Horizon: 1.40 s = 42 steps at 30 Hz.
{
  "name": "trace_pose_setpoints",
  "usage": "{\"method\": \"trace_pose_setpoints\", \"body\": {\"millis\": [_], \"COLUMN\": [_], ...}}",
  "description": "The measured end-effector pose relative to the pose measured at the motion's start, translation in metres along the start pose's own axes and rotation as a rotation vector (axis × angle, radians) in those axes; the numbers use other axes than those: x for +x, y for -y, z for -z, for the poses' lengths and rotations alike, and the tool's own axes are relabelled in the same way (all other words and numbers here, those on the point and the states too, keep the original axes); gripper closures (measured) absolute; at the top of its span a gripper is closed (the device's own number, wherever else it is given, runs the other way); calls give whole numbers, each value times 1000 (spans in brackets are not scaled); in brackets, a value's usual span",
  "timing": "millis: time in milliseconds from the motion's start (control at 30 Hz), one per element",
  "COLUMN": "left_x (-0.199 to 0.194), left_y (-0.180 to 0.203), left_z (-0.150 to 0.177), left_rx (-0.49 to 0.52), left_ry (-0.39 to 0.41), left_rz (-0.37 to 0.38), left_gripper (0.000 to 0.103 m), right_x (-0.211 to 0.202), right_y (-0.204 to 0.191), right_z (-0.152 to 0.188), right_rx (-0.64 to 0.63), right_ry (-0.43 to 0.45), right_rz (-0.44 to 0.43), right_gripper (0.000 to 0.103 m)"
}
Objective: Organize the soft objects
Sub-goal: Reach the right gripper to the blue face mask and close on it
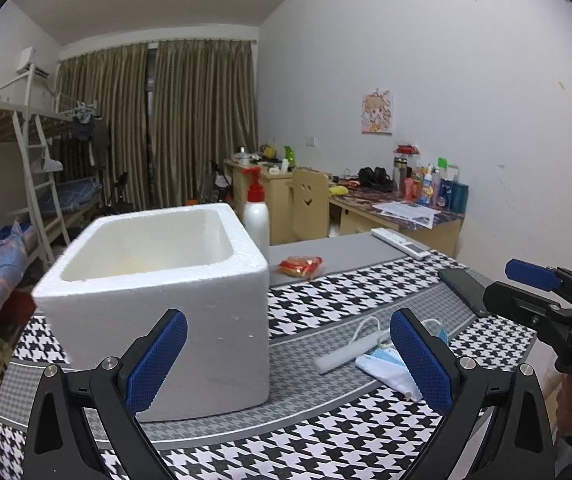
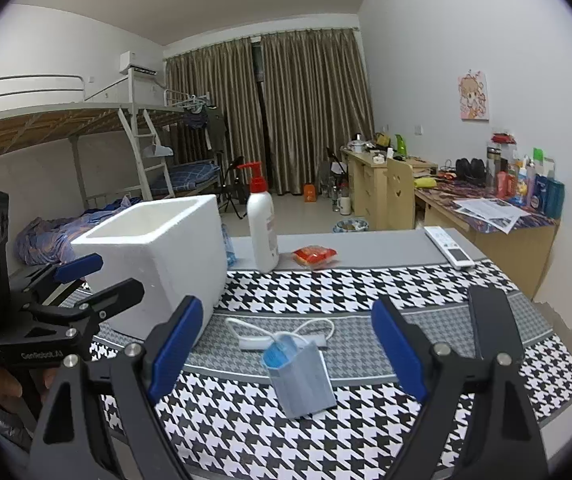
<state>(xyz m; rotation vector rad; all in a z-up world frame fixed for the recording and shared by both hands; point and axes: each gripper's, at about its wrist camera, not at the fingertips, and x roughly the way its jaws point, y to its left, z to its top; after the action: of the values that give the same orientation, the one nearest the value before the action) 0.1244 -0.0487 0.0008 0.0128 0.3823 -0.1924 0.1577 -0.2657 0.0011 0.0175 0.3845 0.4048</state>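
Note:
A folded blue face mask [image 2: 302, 376] with white ear loops lies on the houndstooth cloth, against a white stick-like piece [image 2: 254, 342]. My right gripper [image 2: 286, 306] hangs open over the near side of the table, with the mask on the cloth ahead of its fingers and untouched. A white foam box [image 1: 150, 280], open on top, stands at the left. My left gripper [image 1: 288, 316] is open just in front of the box and holds nothing; its right finger hides part of the mask [image 1: 382, 366]. The right gripper [image 1: 514, 280] shows at the right edge of the left wrist view.
On the table's grey far half are a red snack packet [image 2: 314, 257], a white pump bottle [image 2: 263, 232] with a red top and a white remote [image 2: 448, 246]. A black phone [image 2: 490, 320] lies at the right. A blue packet [image 2: 228, 246] peeks out behind the box. Bunk beds and desks stand beyond.

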Motion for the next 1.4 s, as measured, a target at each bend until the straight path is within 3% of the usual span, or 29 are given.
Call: {"method": "trace_pose_setpoints", "body": {"millis": [800, 1400], "left_x": [43, 62], "left_y": [28, 29], "left_z": [14, 25], "left_rx": [60, 44], "left_ry": [-156, -226], "left_rz": [41, 45], "left_gripper": [1, 1], "right_x": [29, 67], "right_y": [33, 32], "right_z": [36, 57], "right_rx": [49, 66], "right_ry": [-149, -283], "right_rz": [19, -34], "right_gripper": [14, 14]}}
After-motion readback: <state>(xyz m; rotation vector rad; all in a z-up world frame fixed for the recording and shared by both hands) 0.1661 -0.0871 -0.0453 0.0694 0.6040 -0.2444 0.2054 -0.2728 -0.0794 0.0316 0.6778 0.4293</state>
